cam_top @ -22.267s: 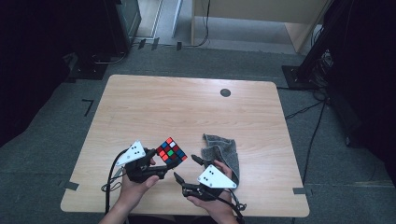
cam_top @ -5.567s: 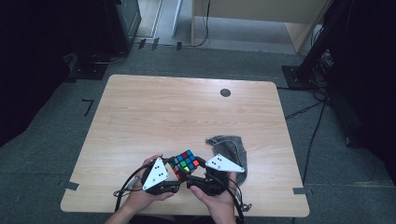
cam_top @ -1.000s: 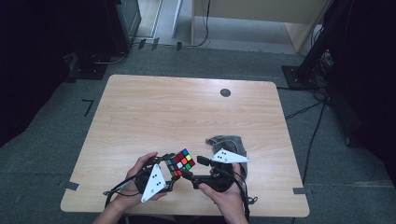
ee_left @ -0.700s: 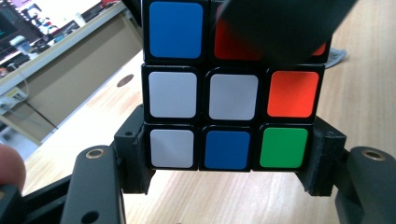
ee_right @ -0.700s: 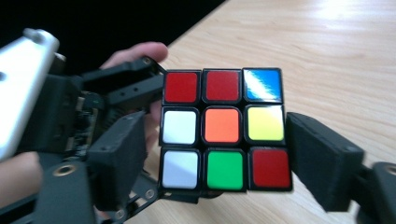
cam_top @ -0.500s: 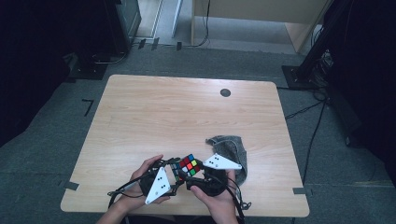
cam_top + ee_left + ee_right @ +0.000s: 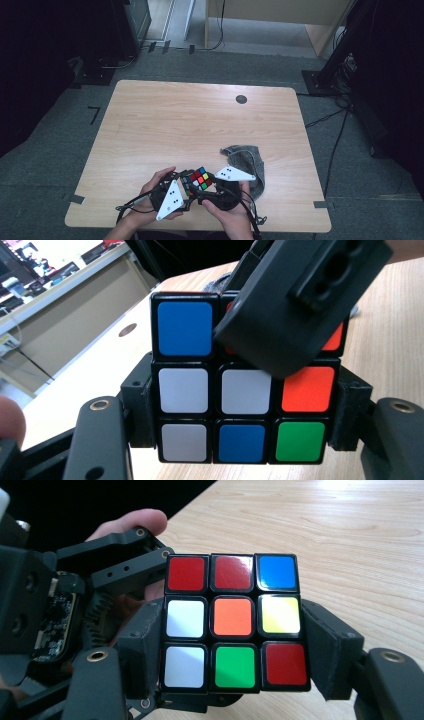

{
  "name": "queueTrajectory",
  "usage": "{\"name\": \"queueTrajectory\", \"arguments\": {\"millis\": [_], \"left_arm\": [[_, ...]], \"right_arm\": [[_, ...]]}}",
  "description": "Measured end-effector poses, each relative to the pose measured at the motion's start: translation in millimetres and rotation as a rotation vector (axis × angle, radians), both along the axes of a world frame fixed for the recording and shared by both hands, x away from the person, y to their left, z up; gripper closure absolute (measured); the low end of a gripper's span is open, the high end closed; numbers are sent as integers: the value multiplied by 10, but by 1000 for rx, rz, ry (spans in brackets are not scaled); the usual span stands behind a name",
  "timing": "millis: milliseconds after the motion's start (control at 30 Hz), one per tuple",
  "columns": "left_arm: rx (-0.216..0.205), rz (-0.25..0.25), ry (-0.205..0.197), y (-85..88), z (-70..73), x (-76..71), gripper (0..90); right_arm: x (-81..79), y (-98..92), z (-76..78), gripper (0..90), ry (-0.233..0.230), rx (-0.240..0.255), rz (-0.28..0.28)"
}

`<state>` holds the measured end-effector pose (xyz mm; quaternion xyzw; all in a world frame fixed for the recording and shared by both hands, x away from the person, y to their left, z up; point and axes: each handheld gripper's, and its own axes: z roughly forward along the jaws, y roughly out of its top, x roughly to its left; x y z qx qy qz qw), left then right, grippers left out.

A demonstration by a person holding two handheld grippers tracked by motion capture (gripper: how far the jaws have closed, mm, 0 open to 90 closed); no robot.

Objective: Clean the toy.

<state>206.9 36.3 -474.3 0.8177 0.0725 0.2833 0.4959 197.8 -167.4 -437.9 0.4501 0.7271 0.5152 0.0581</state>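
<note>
Left gripper [image 7: 184, 186] clamped on the Rubik's cube [image 7: 197, 180], pads pressed against the two lower rows from either side in the left gripper view, cube [image 7: 240, 380] squarely between the jaws. Grip low, probably to leave the top layer free to turn.

Right gripper [image 7: 209, 192] also on the cube: in the right gripper view both pads [image 7: 327, 645] lie against the middle and bottom rows of the red-and-white face, cube [image 7: 232, 620] centred between them. Jaws just closing in further, cube between them; pads in contact now, so pinching.

Held crosswise, it seems: each gripper on a different pair of faces, one jaw of the right one lying over the upper right of the face in the left gripper view. Likely one tool to anchor, the other to twist a layer. Judged mid-regrip, no layer visibly off-square.

Cube lifted off the table [image 7: 200, 120], above its near edge, slightly right of centre, between both hands [image 7: 150, 195]. Fingers of the left hand [image 7: 132, 522] wrapped round the tool body behind the cube.

Grey cloth [image 7: 245, 160] crumpled on the table just right of the grippers, toward the near right corner; untouched. Small dark round grommet [image 7: 241, 99] near the far edge, well apart.
</note>
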Motion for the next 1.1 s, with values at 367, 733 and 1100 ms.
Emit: {"name": "queueTrajectory", "arguments": {"millis": [367, 733, 1100], "left_arm": [[-110, 98, 149, 246, 78, 188, 333], [-152, 151, 221, 310, 66, 264, 332], [-212, 199, 275, 427, 13, 344, 331]], "right_arm": [[3, -390, 309, 195, -152, 66, -91], [326, -935, -291, 270, -109, -215, -417], [494, -1174, -697, 493, -14, -342, -428]]}}
